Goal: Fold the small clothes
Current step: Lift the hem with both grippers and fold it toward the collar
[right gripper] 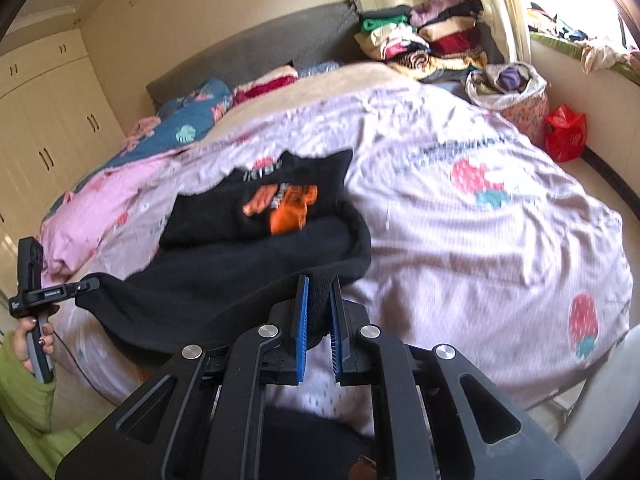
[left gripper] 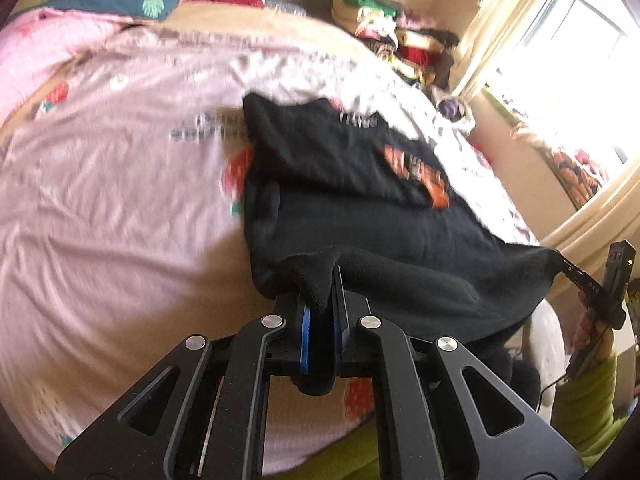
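Your left gripper (left gripper: 320, 280) has its blue-padded fingers (left gripper: 306, 336) pinched tight on one near corner of the black fleece garment with the orange print (left gripper: 360, 184). Your right gripper (right gripper: 319, 288) is clamped just as firmly on the other near corner, a fold of black cloth squeezed between its pads (right gripper: 301, 320). So you hold one garment by two corners, its near hem hanging between the grippers while the far part, print side up, lies on the pink quilt with strawberry pattern (right gripper: 480, 240) that covers the bed.

Each camera catches the opposite gripper at the frame's edge, gripped by a hand (right gripper: 32, 340) in a lime-green sleeve (left gripper: 588, 400).

Further out there are two containers, both to the right of the bed near the window. One is a floral fabric basket (right gripper: 520, 108) lined with a pale bag and holding bundled cloth, a purple piece on top (the rest is too crumpled to count). The other is a red plastic bag (right gripper: 564, 132) on the floor just beside it; its contents are hidden.

At the grey headboard (right gripper: 260, 52) stands one pile of folded clothes (right gripper: 424, 44), many-coloured; the blur makes an exact count impossible. A cream wardrobe (right gripper: 44, 120) fills the left wall.
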Motion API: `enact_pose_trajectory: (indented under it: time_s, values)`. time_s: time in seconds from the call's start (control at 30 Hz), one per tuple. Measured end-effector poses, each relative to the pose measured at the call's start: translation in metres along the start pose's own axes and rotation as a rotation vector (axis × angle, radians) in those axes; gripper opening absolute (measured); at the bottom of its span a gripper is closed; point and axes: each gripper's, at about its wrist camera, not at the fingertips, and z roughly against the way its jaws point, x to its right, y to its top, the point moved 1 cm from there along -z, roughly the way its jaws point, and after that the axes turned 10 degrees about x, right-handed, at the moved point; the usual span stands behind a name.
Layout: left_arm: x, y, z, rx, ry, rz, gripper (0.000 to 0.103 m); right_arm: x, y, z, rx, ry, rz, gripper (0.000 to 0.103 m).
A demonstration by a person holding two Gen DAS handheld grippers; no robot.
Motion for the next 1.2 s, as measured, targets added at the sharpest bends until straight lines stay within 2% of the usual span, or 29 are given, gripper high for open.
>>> enact_pose_trajectory:
  time_s: [0.23, 0.4, 0.57, 0.9, 1.2]
  values:
    - [0.0, 0.03, 0.006, 0.074, 0.0, 0.007, 0.002, -0.007, 0.043, -0.009, 0.086, -0.018, -0.02, 0.008]
    - [-0.005, 0.043, 0.007, 0.099, -0.014, 0.04, 0.002, -0.004, 0.066, -0.022, 0.121, -0.024, -0.087, 0.008]
    - [-0.013, 0.057, 0.0, 0.14, -0.027, 0.091, 0.002, -0.006, 0.087, -0.041, 0.136, -0.024, -0.092, 0.008]
    - [-0.025, 0.093, -0.017, 0.211, -0.033, 0.171, 0.002, -0.01, 0.122, -0.081, 0.143, -0.049, -0.066, 0.008]
    - [-0.033, 0.108, -0.038, 0.23, -0.014, 0.206, 0.002, -0.01, 0.141, -0.125, 0.111, -0.107, -0.019, 0.008]
